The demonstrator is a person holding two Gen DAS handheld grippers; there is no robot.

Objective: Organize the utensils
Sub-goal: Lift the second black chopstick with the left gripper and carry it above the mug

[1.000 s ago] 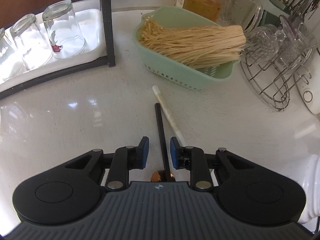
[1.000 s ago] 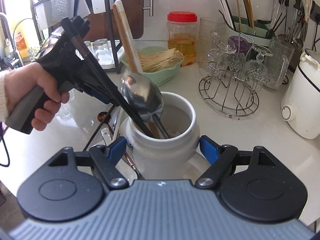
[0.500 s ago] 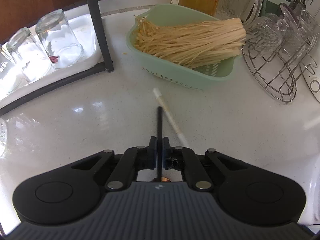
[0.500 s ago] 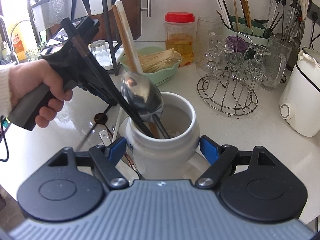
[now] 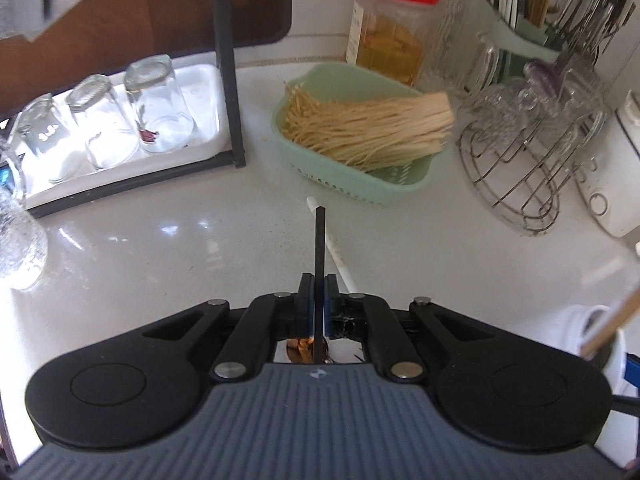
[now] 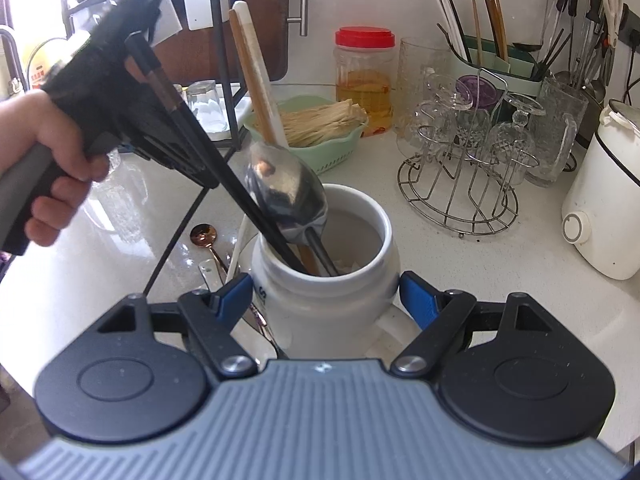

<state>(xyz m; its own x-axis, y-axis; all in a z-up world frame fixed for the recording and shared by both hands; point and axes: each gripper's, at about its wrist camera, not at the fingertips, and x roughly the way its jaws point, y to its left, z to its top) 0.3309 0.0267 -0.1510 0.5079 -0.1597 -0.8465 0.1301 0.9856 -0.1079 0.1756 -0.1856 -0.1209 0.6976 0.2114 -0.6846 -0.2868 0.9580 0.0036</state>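
Observation:
My left gripper is shut on a thin black chopstick, whose square end points up and away from the jaws. In the right wrist view a hand holds that gripper left of the jar, and the chopstick hangs slanted down from it above the counter. My right gripper has its blue pads against both sides of a white ceramic jar. The jar holds a big metal spoon, black chopsticks and a wooden and a white handle. A copper spoon and a white chopstick lie on the counter.
A green basket of dry noodles stands behind, with a red-lidded jar. Upturned glasses sit on a white tray at left under a black frame. A wire glass rack, a utensil caddy and a white appliance stand at right.
The left gripper closed on the black chopstick and lifted it off the counter; the copper spoon and white chopstick stayed down. The right gripper and the jar have not moved.

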